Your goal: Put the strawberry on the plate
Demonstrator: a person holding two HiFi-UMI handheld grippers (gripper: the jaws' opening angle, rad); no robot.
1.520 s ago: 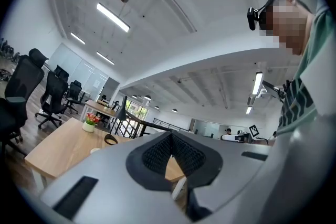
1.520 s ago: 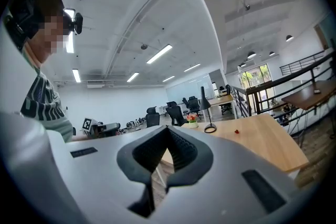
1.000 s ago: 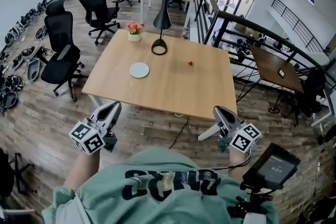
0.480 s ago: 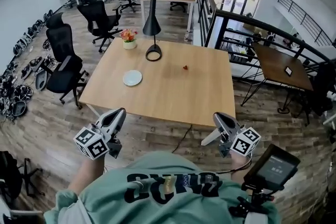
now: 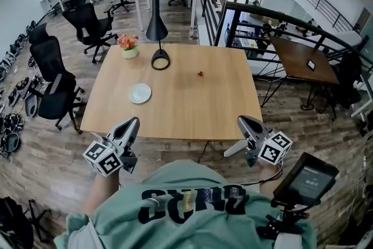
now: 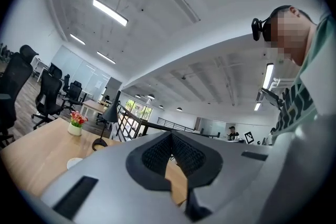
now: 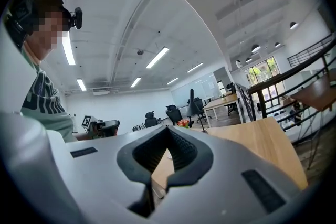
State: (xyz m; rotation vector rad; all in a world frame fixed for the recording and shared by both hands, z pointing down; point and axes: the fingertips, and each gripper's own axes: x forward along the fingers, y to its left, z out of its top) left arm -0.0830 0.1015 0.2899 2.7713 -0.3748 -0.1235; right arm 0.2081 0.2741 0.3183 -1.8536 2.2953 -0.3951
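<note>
Both tools are hovering just short of the near edge of the wooden table (image 5: 192, 111). The left gripper (image 5: 130, 124) and the right gripper (image 5: 242, 121) are each showing jaws pressed together at the tips, with nothing between them. The strawberry (image 5: 200, 73) is lying on bare wood in the far half of the table, to the right of the black lamp (image 5: 157, 29). It is well apart from the white plate (image 5: 140, 93), which is sitting empty left of centre. In my judgement the approach is only beginning. The right gripper is looking the better placed, and its jaws are needing to spread before they come down either side of the fruit. The fruit is small and probably soft, so a light squeeze is advisable, then a level carry across to the plate. The tabletop is carrying little else, only a pot of flowers (image 5: 127, 46) near the lamp. Office chairs (image 5: 87, 23) are standing to the left, a black railing (image 5: 245, 11) is running along the right, and further tables are showing beyond.
</note>
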